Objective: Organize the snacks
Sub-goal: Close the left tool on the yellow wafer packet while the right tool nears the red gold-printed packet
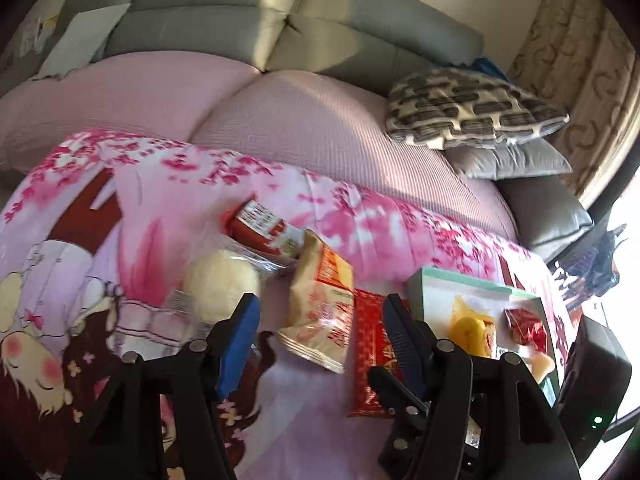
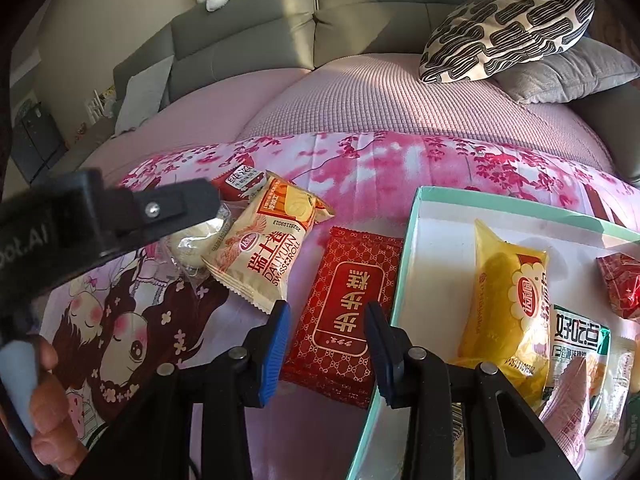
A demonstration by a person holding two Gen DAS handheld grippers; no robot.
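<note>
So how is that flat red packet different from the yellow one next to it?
The red packet is flat and lies on the pink cloth, outside the box; the yellow packet is puffy and lies inside it. The red one sits between the open right tongs; the yellow one is off to their side. Both are sealed snacks.

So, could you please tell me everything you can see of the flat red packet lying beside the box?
The red packet is a flat, sealed, glossy wrapper with a fine gold lattice print and a rounded label of white characters. It lies face up on the pink printed blanket, its right edge at the mint-rimmed box. The open right tongs hover above its near end.
</note>
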